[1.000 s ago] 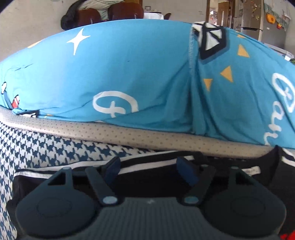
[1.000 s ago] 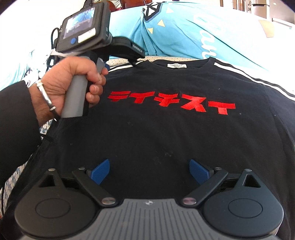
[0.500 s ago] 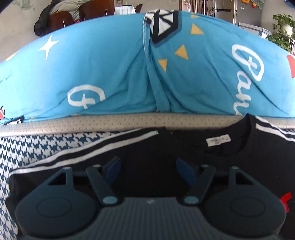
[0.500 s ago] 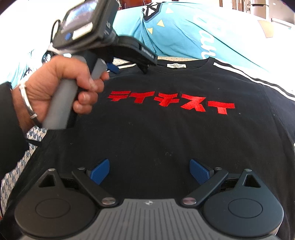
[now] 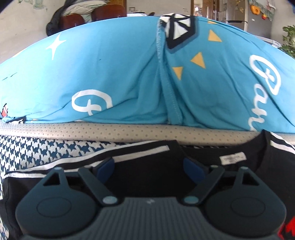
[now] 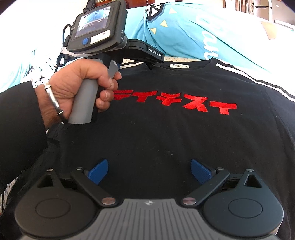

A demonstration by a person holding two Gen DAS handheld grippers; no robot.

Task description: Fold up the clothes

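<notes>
A black T-shirt point(image 6: 166, 138) with red characters point(image 6: 175, 101) lies flat, front up, collar label point(image 6: 179, 66) at the far side. My right gripper point(image 6: 149, 169) hovers open over its lower chest, nothing between the pads. A hand point(image 6: 77, 88) holds the left gripper's handle at the shirt's left shoulder. In the left wrist view, my left gripper point(image 5: 148, 164) sits low over the striped shoulder point(image 5: 129, 155) next to the collar label point(image 5: 233, 158). Its jaws are opening, the pads clear of the black cloth under them.
A bright blue printed cloth point(image 5: 129, 73) bulges just beyond the collar. A grey dotted band point(image 5: 110, 131) and blue-white houndstooth fabric point(image 5: 36, 151) lie under the shirt's left side. Chairs point(image 5: 92, 16), a fridge point(image 5: 237, 13) and a plant point(image 5: 289, 37) stand far behind.
The left gripper's pads have spread wider. Its view swung towards the collar, then partly back to the shoulder. The right gripper has kept still.
</notes>
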